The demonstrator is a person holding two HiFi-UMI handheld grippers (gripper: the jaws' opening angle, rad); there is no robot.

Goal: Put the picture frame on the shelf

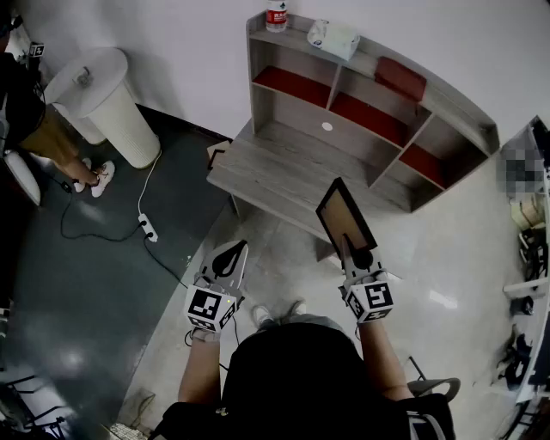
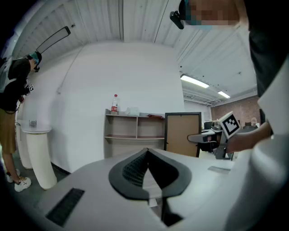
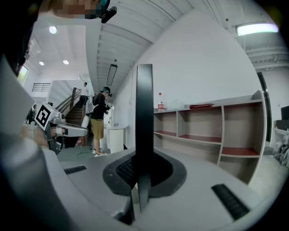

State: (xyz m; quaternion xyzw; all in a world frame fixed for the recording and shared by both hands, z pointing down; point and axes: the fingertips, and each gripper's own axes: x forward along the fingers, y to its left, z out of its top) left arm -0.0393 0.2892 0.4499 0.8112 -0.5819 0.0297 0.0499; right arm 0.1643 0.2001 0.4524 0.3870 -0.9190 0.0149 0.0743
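Note:
My right gripper [image 1: 355,254] is shut on the bottom edge of a black picture frame [image 1: 345,217] with a brown board back, held upright in front of the shelf. In the right gripper view the picture frame [image 3: 144,122] stands edge-on between the jaws. The grey wooden shelf [image 1: 369,155] with red-lined compartments stands against the white wall, its low front ledge [image 1: 284,176] bare. My left gripper [image 1: 229,256] hangs shut and holds nothing, to the left of the frame. From the left gripper view the frame's back [image 2: 183,134] shows beside the shelf [image 2: 135,133].
A red-capped bottle [image 1: 277,15] and a white pack [image 1: 333,37] rest on the shelf top, a dark red item [image 1: 400,78] beside them. A white round bin [image 1: 101,96] and a person [image 1: 34,120] are at the left. A power strip with cable [image 1: 148,228] lies on the dark floor.

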